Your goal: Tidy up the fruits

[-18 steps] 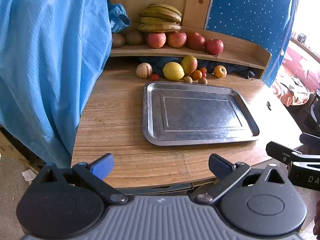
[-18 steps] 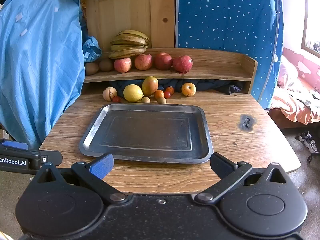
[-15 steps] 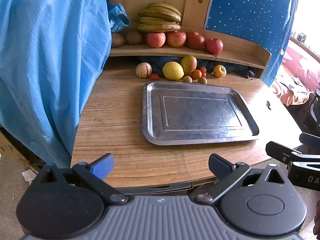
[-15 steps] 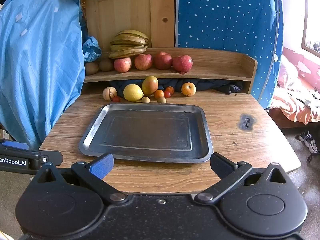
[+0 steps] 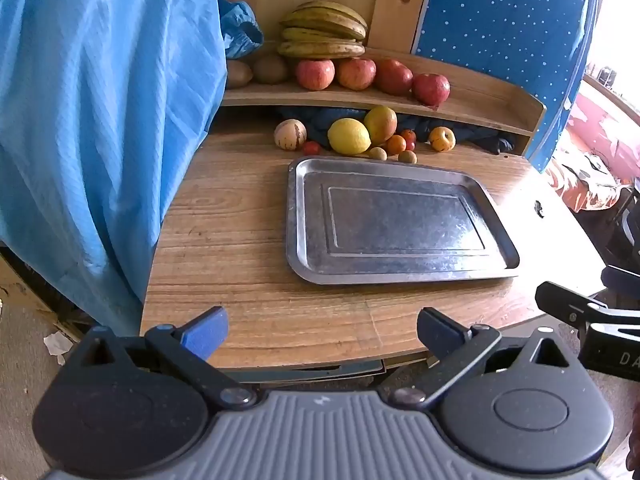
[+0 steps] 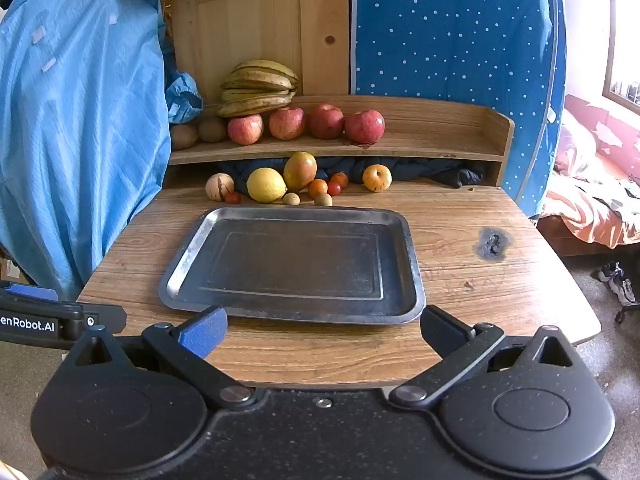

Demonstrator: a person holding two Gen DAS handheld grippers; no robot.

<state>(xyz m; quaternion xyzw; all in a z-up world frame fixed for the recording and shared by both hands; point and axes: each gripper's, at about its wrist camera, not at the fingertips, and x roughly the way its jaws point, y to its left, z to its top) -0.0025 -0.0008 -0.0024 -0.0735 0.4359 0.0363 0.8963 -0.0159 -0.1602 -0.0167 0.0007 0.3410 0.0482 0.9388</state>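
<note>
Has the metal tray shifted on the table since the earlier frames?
No. The metal tray lies in the same spot, its far rim just short of the yellow lemon and the small fruits behind it, as before.

A lived-in room of a home: wooden surface [image 6: 460,280] with a low shelf [image 6: 420,148] of bananas [image 6: 260,88] and apples [image 6: 324,122], blue cloths [image 6: 80,120] hung behind, a bed [image 6: 592,200] with rumpled covers far right, shoes [image 6: 618,280] on the floor.

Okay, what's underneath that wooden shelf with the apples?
Under the shelf lies dark blue cloth, with a mango leaning in front. Anything deeper is hidden.
</note>
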